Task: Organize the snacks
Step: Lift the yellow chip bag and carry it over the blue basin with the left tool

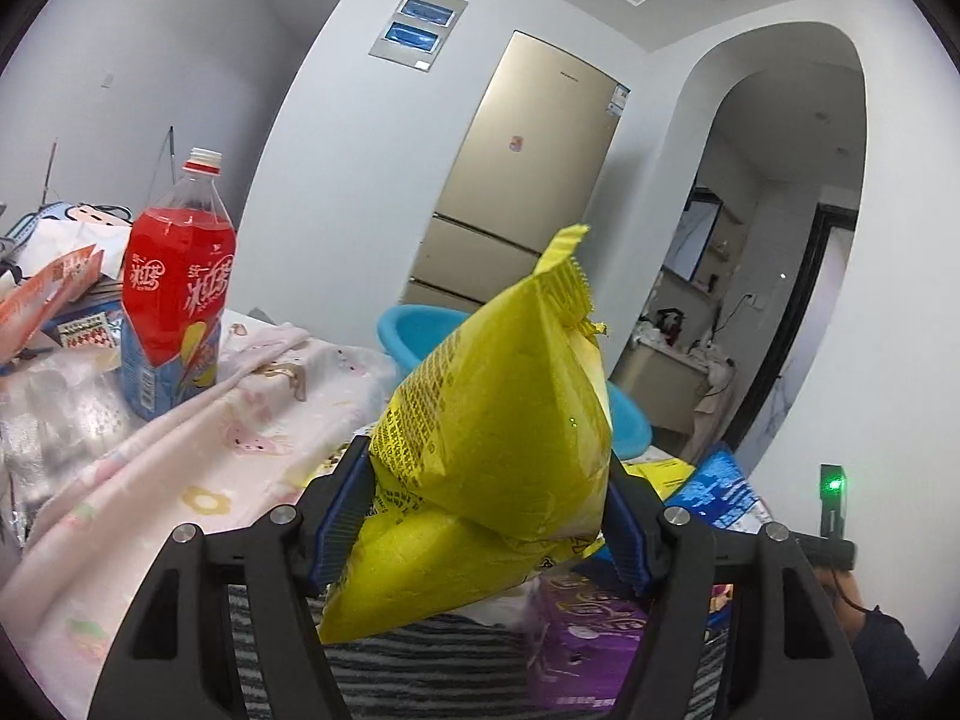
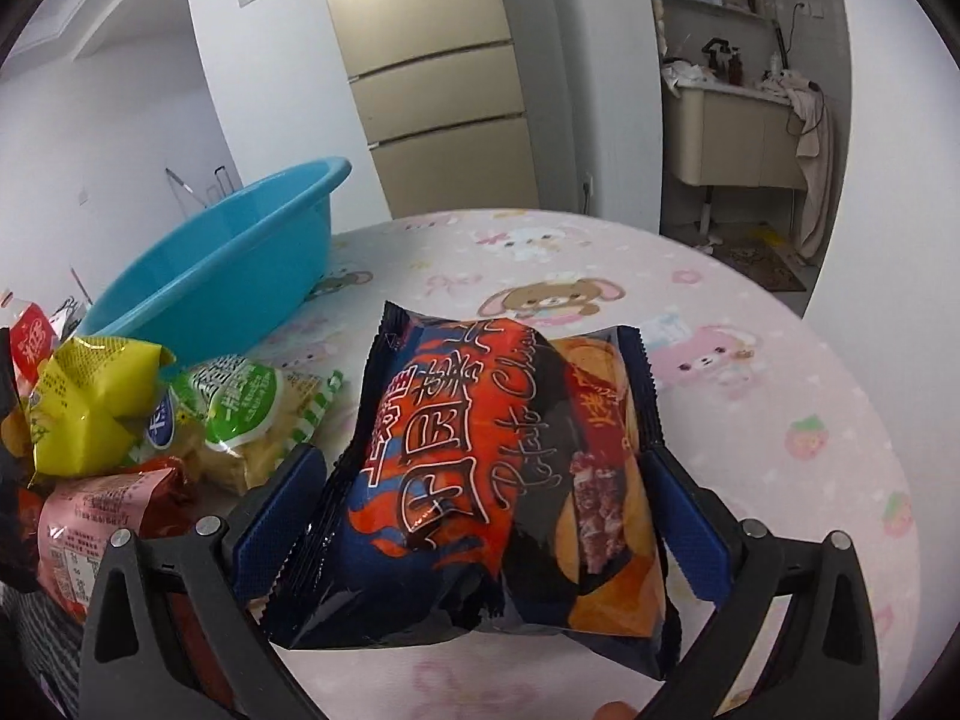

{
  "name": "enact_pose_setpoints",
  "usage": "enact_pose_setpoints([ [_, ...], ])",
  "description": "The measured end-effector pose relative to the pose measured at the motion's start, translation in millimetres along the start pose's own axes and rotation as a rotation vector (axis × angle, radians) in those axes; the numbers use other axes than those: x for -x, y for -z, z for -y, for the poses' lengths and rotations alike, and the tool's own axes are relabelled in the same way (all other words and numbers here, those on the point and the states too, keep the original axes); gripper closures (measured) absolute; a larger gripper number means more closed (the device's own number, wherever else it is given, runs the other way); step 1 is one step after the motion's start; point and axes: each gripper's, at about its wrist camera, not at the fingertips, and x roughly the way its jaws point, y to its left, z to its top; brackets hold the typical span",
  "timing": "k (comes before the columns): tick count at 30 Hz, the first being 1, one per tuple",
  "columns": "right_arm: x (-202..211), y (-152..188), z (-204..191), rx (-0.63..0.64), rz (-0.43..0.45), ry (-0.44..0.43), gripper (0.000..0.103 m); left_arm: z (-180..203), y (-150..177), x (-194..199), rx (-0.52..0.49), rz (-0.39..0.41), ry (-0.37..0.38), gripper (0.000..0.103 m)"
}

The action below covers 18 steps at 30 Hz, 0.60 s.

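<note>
1. Room: white walls, gold fridge (image 1: 528, 180) at the back, arched doorway to its right. Bench covered by a pink cartoon-print cloth (image 2: 750, 372).
2. Left wrist view, far left: red drink bottle (image 1: 177, 294) upright on the bench, white cap on, beside boxes and papers.
3. Left gripper (image 1: 489, 516): blue pads pressed into both sides of a yellow snack bag (image 1: 498, 420); bag is lifted clear of the cloth, its torn top corner pointing up. Purple pack (image 1: 585, 636) and blue pack (image 1: 720, 492) lie below and to the right of it.
4. Blue basin (image 2: 228, 264) sits on the bench behind the yellow bag, upright.
5. Right wrist view, left edge: pile of green-and-white bag (image 2: 252, 414) and pink-red pack (image 2: 102, 516) on the bench.
6. Right gripper (image 2: 480, 510): fingers spread around a dark orange potato chip bag (image 2: 480, 480); the right pad touches the bag edge, the left stands apart; firm clamp cannot be told. Bag lies on the cloth, right of the pile.
</note>
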Motion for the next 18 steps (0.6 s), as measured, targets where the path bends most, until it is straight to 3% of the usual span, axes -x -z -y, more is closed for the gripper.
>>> enact_pose_setpoints([
  [2, 1, 0, -4, 0.02, 0.005, 0.006, 0.002, 1, 1, 1, -0.006, 0.003, 0.0, 0.032],
  [8, 9, 2, -26, 0.127, 0.046, 0.034, 0.031, 3, 2, 2, -0.018, 0.01, -0.01, 0.032],
  [12, 18, 3, -29, 0.147, 0.102, 0.039, 0.031, 2, 1, 1, -0.018, 0.01, -0.01, 0.032],
  [18, 54, 2, -56, 0.259, 0.257, 0.071, 0.031, 6, -2, 1, -0.052, 0.014, -0.024, 0.032],
])
